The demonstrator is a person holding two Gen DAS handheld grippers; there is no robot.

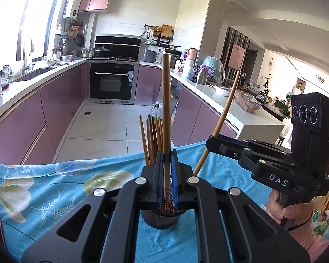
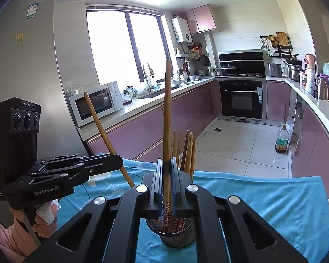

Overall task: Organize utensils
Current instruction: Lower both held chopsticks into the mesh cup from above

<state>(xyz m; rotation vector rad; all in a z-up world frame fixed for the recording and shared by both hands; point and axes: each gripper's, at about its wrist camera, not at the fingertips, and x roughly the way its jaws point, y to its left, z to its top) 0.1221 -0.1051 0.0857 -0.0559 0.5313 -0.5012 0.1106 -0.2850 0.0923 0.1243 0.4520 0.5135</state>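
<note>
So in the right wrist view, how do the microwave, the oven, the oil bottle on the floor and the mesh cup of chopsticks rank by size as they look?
As they look in that view:
1. oven
2. microwave
3. mesh cup, though it sits nearest the camera, which inflates it
4. oil bottle

The microwave and the mesh cup look close in size; that ranking is unsure.

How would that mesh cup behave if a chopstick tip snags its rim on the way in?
The mesh cup looks light and thin-walled, so it would probably slide on the cloth. The chopsticks standing in it lean to one side, which likely makes it apt to tip.
</note>
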